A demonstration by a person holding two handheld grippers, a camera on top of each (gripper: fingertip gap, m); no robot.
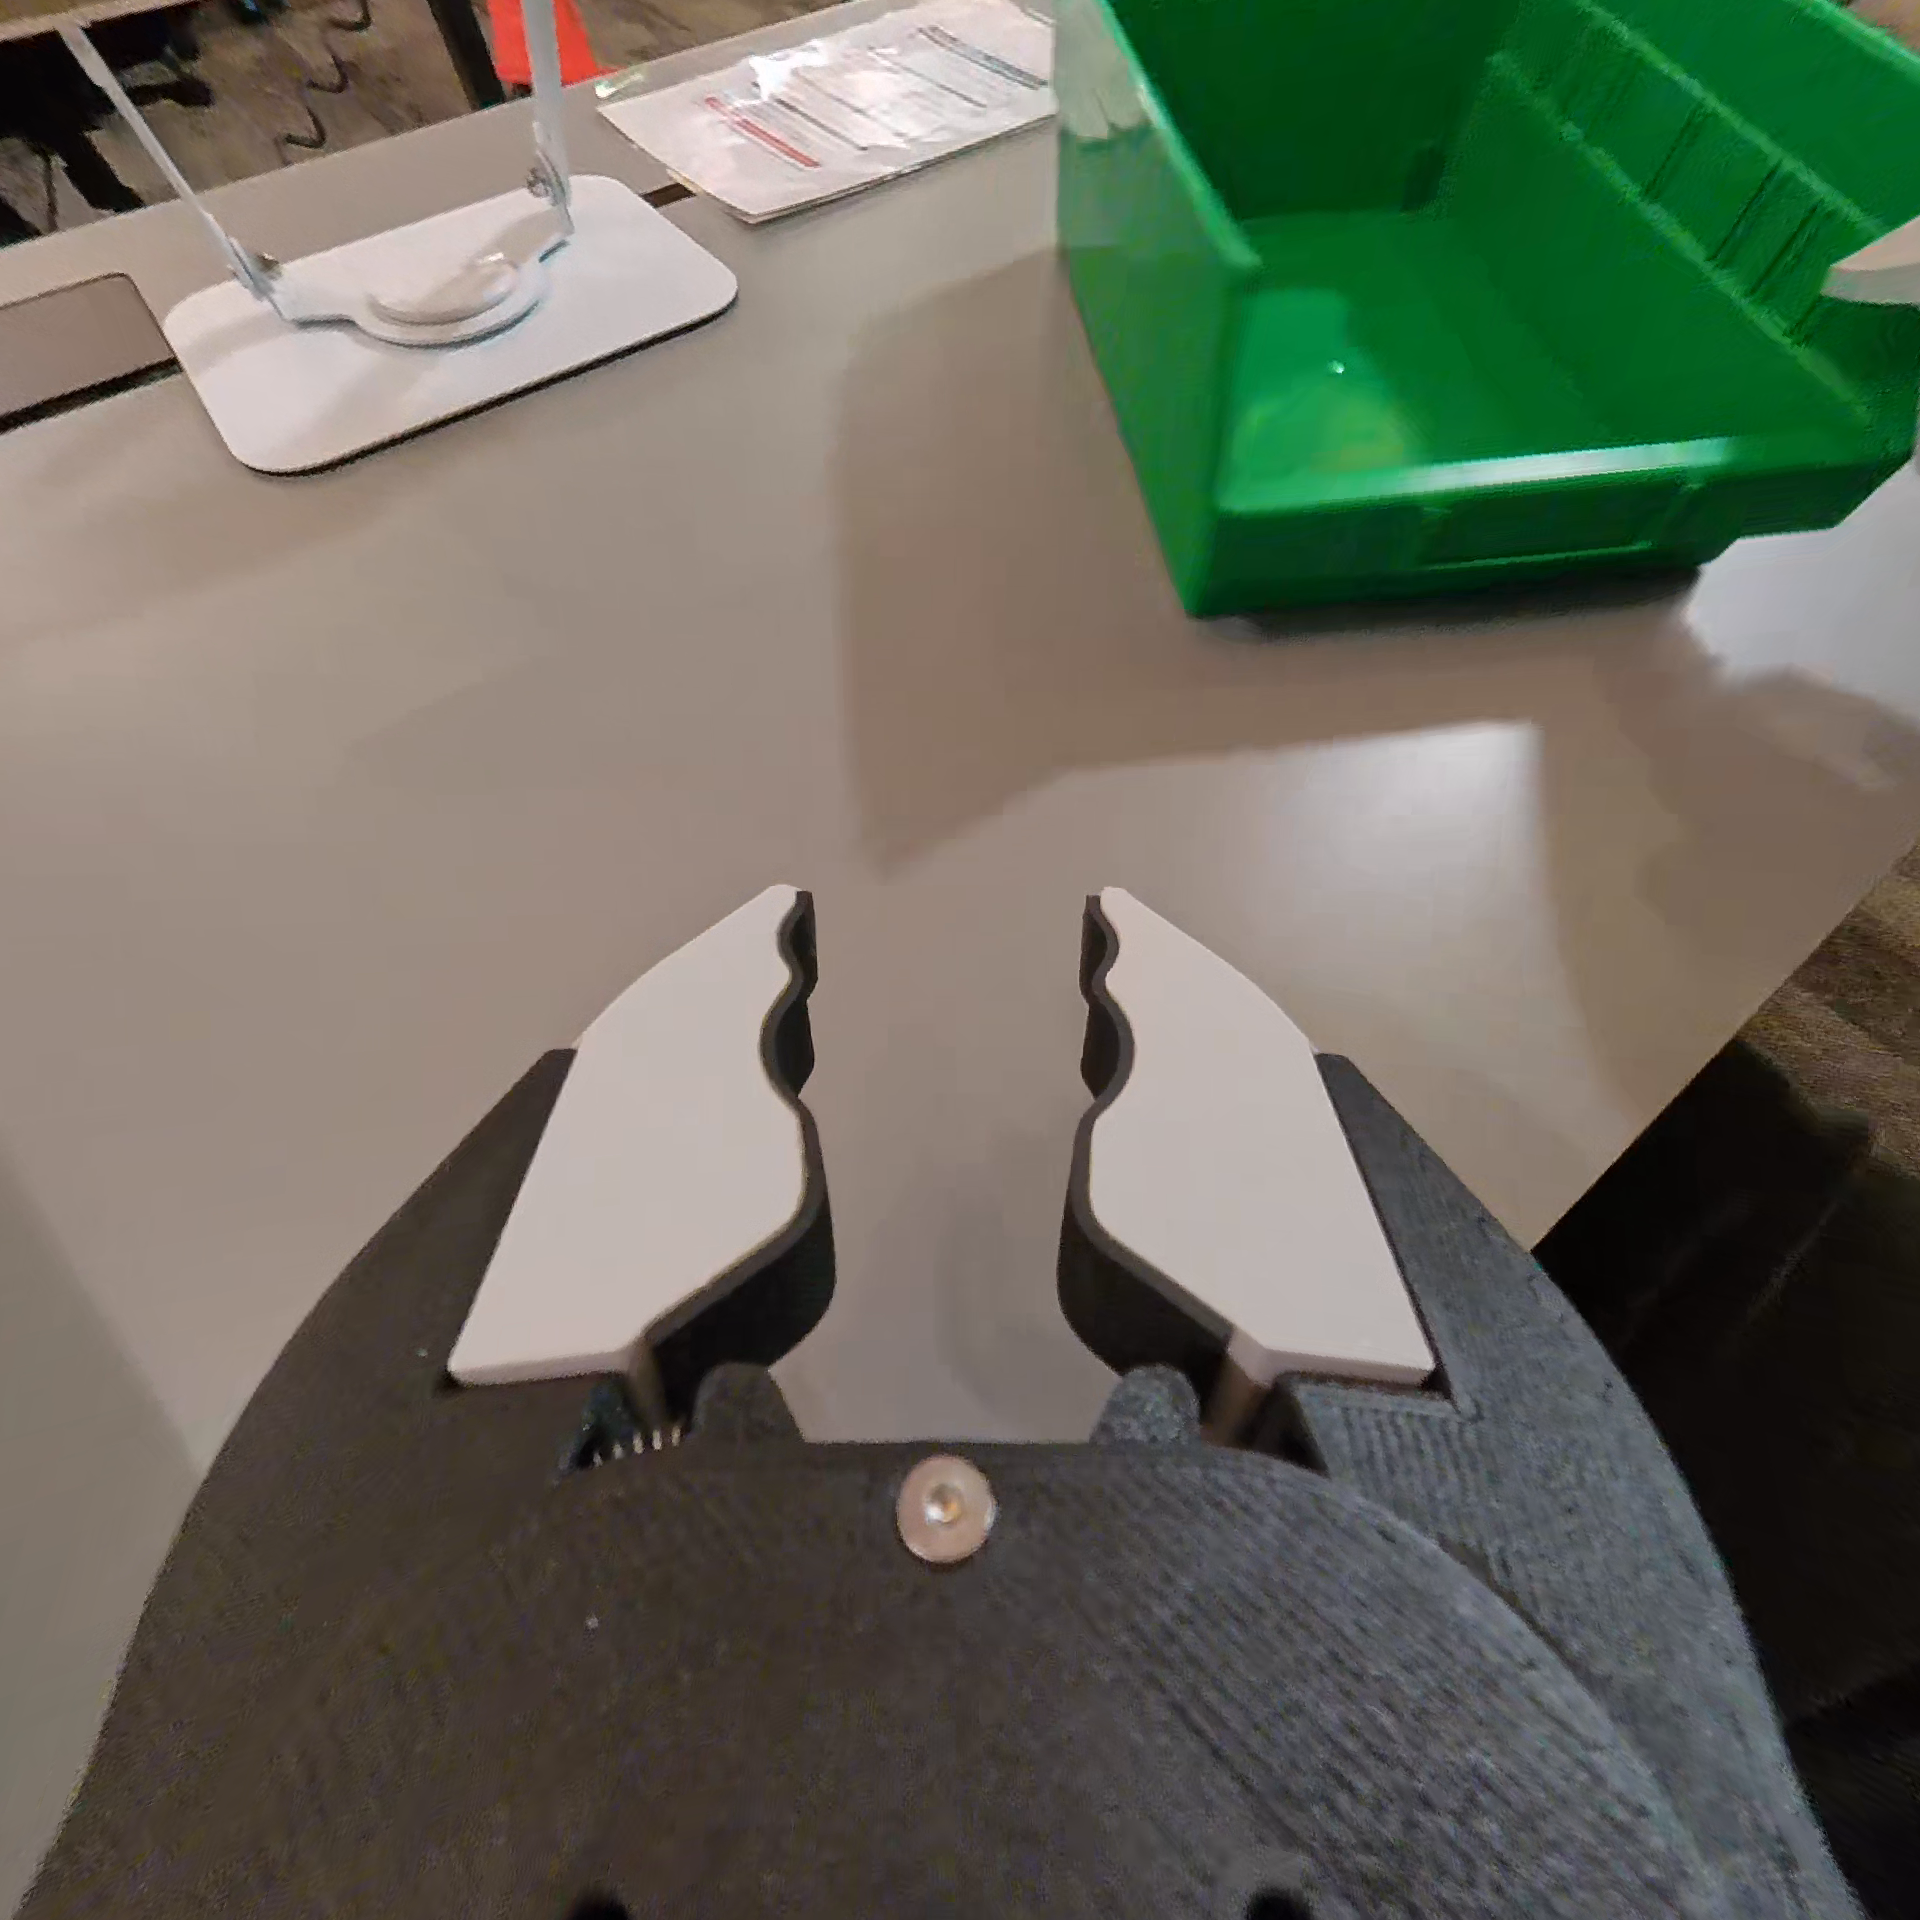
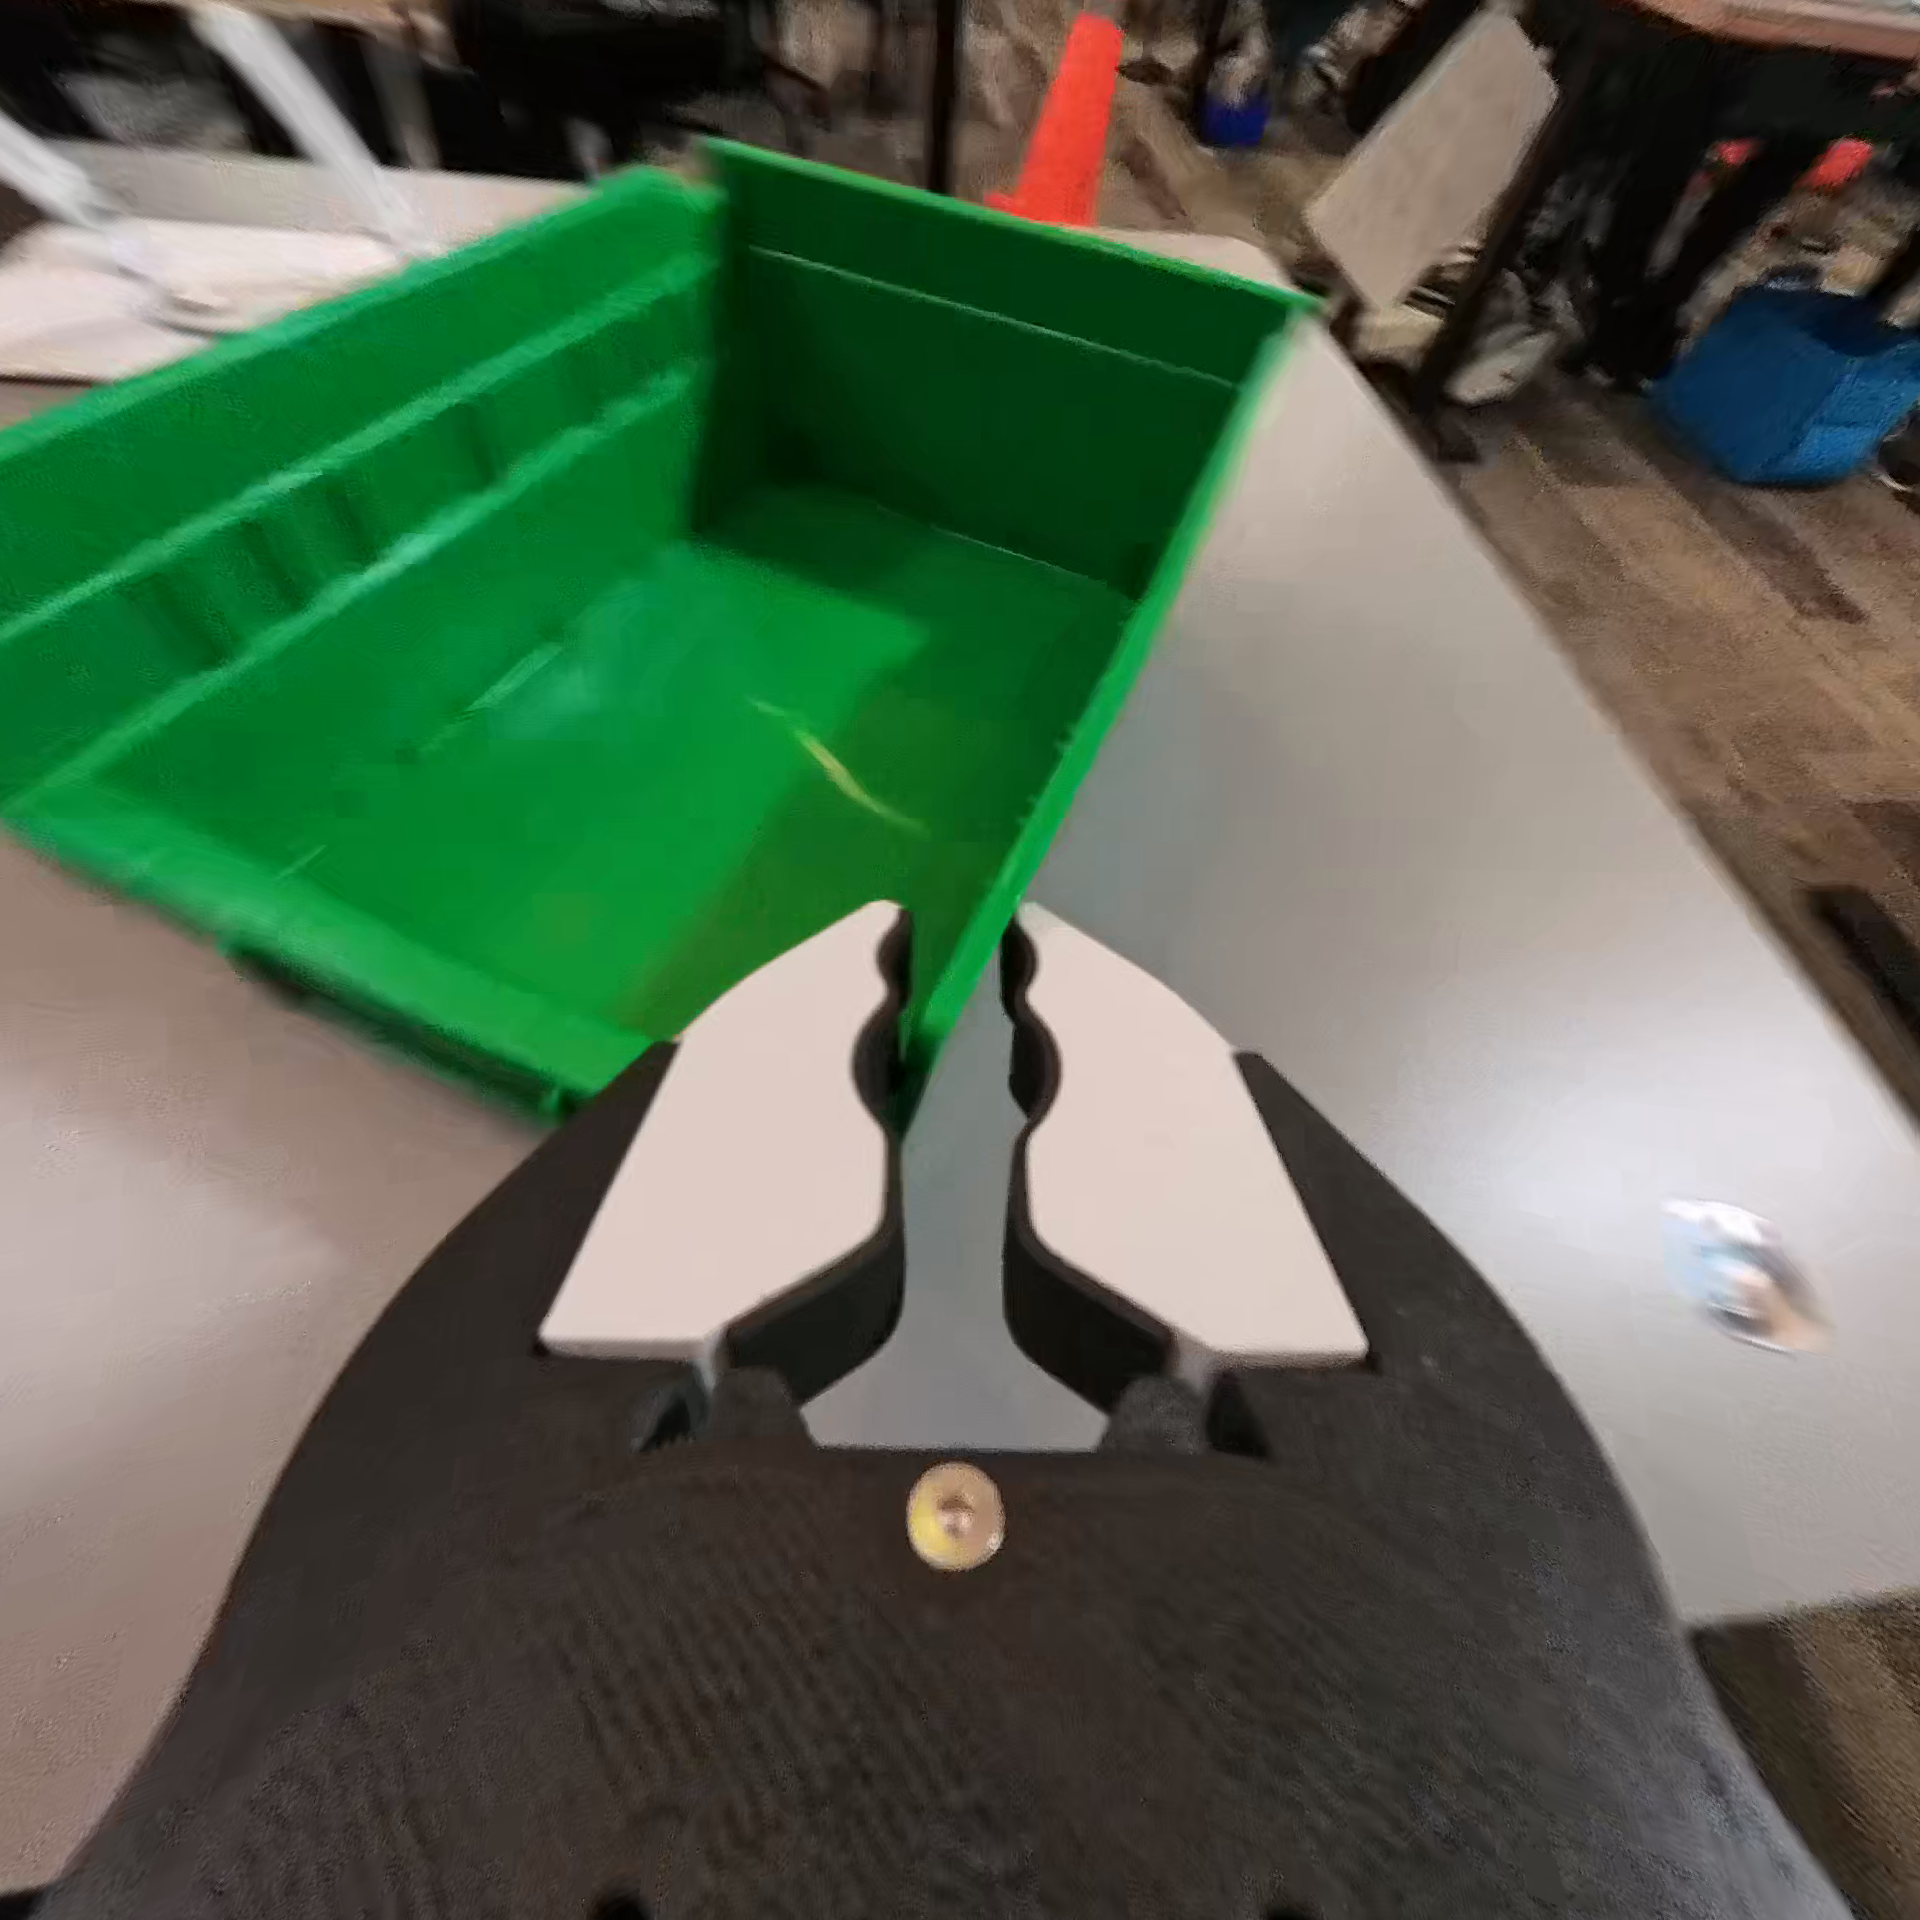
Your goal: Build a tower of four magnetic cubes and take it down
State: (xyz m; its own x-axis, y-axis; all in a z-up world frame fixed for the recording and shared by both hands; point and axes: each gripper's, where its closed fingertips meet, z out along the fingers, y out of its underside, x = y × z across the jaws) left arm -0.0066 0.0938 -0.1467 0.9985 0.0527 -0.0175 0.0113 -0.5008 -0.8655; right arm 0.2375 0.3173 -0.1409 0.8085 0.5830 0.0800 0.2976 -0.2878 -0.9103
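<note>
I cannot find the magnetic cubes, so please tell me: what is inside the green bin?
The green bin looks empty: only its bare shiny floor shows, no cubes. The right gripper covers its nearest corner, so that small part cannot be checked.

green plastic bin (image 1: 1455, 520) standing open-top on the grey table (image 1: 520, 727)
its floor is glossy and its long inner side walls carry ribbed divider slots; the front wall is lower than the back. its near right corner sits between the right gripper's (image 2: 958, 920) fingers, against the left one.
</note>
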